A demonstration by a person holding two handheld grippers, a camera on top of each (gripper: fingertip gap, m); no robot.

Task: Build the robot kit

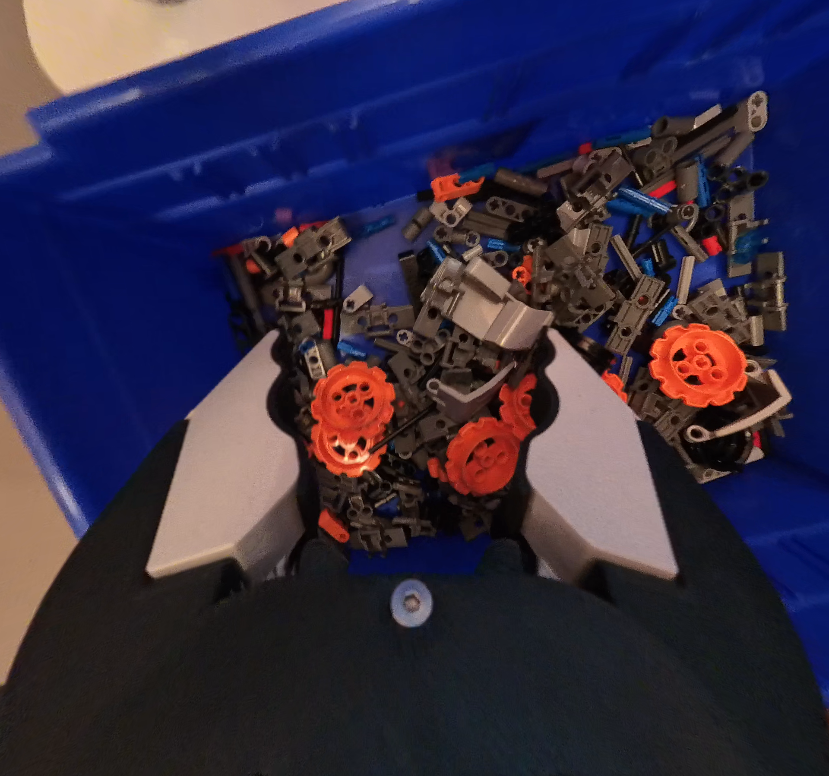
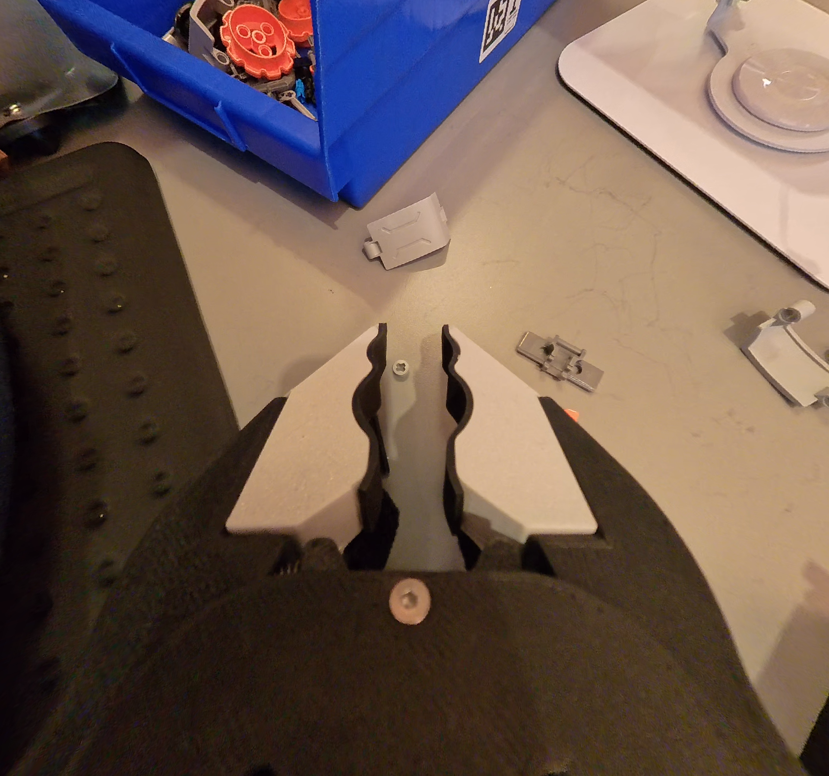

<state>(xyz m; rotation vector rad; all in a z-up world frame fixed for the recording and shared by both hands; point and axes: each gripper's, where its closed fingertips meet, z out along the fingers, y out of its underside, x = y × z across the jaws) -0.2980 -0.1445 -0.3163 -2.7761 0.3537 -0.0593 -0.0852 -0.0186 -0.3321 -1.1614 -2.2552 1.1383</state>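
In the left wrist view, my left gripper is open wide and empty, lowered into a blue bin. It hangs over a heap of small grey, black and blue building pieces. Orange toothed wheels lie between the fingers and a silver curved shell sits just past the tips. In the right wrist view, my right gripper hovers low over the grey table with a narrow gap between its jaws. A slim light grey piece with a cross hole lies in that gap against the left pad, apart from the right pad.
The blue bin with a square sticker stands ahead left. A grey curved panel, a flat grey connector and a curved grey arch piece lie loose on the table. A black studded mat is at left, a white base plate at right. Spacing between my two grippers at the tips: around 25 cm. The left gripper is farther from the flat grey connector, some 25 cm, than the right, some 5 cm.
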